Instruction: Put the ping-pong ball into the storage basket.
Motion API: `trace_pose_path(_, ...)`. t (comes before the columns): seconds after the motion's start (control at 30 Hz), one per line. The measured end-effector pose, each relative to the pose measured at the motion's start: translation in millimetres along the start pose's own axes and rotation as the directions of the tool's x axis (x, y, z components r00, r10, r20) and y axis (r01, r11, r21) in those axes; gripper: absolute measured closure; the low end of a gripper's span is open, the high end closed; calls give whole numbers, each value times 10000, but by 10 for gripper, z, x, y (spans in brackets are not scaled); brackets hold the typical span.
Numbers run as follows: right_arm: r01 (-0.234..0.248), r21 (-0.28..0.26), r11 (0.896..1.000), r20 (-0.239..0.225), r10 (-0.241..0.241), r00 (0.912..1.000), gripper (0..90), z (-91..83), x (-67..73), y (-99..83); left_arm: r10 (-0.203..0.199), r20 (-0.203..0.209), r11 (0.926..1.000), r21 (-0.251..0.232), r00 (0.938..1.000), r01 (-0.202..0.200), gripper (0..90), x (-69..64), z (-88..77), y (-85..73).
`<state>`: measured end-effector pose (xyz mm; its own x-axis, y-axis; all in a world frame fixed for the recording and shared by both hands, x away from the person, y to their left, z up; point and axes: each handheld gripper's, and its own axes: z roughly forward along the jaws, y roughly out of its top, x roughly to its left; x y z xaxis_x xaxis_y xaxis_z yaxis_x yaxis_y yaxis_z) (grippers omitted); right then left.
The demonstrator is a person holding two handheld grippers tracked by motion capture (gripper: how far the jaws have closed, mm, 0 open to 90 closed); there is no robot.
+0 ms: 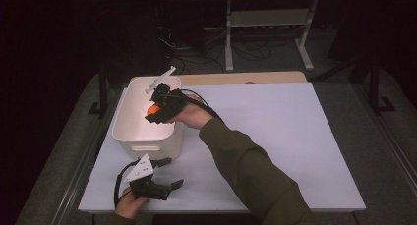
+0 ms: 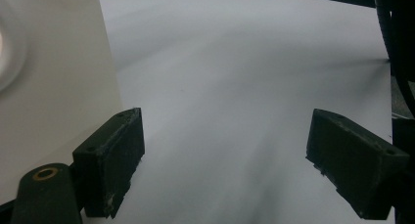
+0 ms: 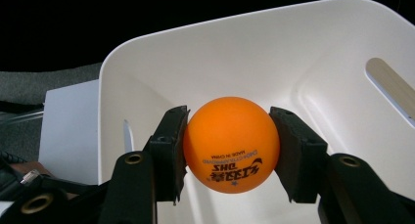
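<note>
An orange ping-pong ball (image 3: 230,143) with dark print sits between the two black jaws of my right gripper (image 3: 229,153), and both pads press on its sides. In the high view this gripper (image 1: 153,112) hangs over the open top of a white plastic bin (image 1: 129,136), with the ball (image 1: 153,108) showing as an orange spot above the bin's inside. My left gripper (image 1: 173,172) rests low near the table's front left edge, in front of the bin. Its jaws stand wide apart over bare white tabletop (image 2: 235,87) with nothing between them.
The white bin (image 3: 147,53) has a slot handle (image 3: 391,89) in one wall, and its flat side (image 2: 54,87) rises just left of my left gripper. A white tabletop (image 1: 275,136) stretches to the right. Dark floor, cables and a metal stand (image 1: 268,33) lie beyond.
</note>
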<state>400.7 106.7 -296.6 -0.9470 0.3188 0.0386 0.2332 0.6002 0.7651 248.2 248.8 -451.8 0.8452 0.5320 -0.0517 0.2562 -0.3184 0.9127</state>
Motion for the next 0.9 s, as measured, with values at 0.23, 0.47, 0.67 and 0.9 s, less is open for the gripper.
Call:
trace_pose_path(0.23,56,404,9992,-56,-54,10000,496,142,28,6,-8,8,10000,-31,10000,8,141,-1,0,-1)
trace_pose_path(0.47,81,760,9971,-104,-73,9999,495,228,28,-12,23,22,10000,-21,10000,-23,141,1,-1,-1)
trace_pose_path(0.67,43,784,9969,-7,-43,10000,444,248,27,-16,2,24,10000,-35,10000,-2,141,0,-1,-1)
trace_pose_path(0.9,-52,557,9984,269,37,9996,378,135,8,-15,-90,27,10000,23,10000,90,141,7,1,1)
